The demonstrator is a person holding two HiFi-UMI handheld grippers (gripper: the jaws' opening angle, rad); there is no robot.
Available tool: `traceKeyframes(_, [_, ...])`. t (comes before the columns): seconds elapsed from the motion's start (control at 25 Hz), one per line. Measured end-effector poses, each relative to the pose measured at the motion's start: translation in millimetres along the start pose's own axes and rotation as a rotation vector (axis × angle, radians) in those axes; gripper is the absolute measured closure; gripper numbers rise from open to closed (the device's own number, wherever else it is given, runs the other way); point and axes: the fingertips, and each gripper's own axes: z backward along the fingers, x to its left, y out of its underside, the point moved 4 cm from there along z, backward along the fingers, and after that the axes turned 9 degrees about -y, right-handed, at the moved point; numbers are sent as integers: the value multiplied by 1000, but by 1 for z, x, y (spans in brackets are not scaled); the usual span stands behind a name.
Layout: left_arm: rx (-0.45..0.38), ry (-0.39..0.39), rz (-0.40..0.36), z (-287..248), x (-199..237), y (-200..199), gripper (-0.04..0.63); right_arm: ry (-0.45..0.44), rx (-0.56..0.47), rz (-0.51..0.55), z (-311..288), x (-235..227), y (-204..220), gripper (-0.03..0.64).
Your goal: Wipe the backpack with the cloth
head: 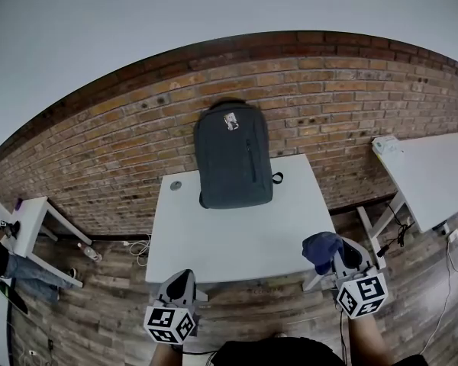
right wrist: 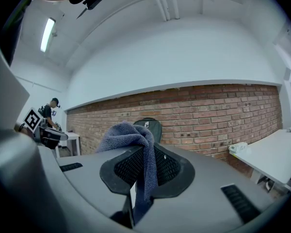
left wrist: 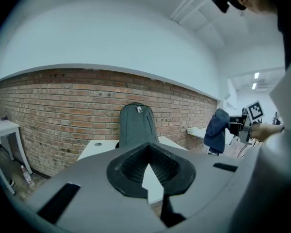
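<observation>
My right claw (head: 342, 264) clenches the cloth (head: 321, 248) at lower right; my left claw (head: 179, 287), lower left, is closed on nothing; the backpack (head: 233, 166) stands at upper centre on the table (head: 237, 242), well apart from the cloth; all the wiping, I judge, remains.

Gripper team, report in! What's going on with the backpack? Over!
Left gripper shut, empty. Right gripper shut on the cloth. Backpack upright on the table, against the brick wall. Nothing between cloth and backpack.
</observation>
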Motion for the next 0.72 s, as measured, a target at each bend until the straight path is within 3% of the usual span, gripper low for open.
traceKeyframes(0.28, [-52, 62, -19, 19, 15, -13, 598, 7, -33, 19, 10, 47, -16, 574])
traceKeyframes(0.72, [12, 76, 8, 107, 103, 32, 598, 19, -29, 11, 29, 166, -15, 574])
